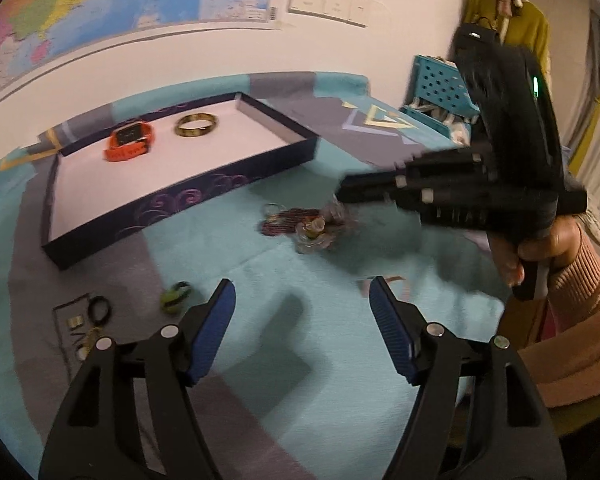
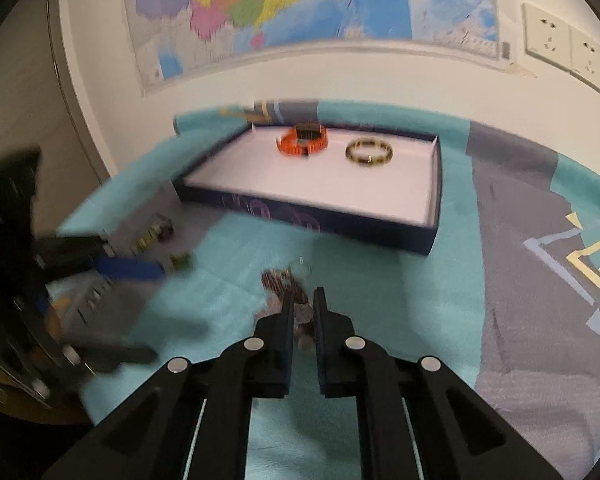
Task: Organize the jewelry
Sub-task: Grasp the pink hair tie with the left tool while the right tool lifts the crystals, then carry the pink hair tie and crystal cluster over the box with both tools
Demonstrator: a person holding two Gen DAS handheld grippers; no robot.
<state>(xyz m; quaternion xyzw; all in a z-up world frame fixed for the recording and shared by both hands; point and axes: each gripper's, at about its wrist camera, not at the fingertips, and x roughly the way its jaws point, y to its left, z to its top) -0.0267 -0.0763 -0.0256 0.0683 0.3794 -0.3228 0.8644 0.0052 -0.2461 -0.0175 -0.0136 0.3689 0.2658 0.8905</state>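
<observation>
A dark blue tray [image 1: 188,196] with a white floor holds an orange watch [image 1: 130,142] and a gold bangle [image 1: 197,125]; in the right wrist view they are the tray [image 2: 312,222], the watch [image 2: 303,140] and the bangle [image 2: 369,152]. My left gripper [image 1: 302,292] is open and empty above the teal cloth. A dark beaded piece with a clear bag [image 1: 308,224] lies in front of the tray. My right gripper [image 2: 303,304] is nearly shut on the clear bag [image 2: 302,314], the dark beads [image 2: 280,284] just ahead of it. It also shows blurred in the left wrist view [image 1: 342,194].
A green and black ring [image 1: 176,294] and a black hair tie with small bits [image 1: 96,312] lie at the near left. A teal perforated basket [image 1: 440,88] stands at the far right. The wall with a map [image 2: 300,20] is behind the tray.
</observation>
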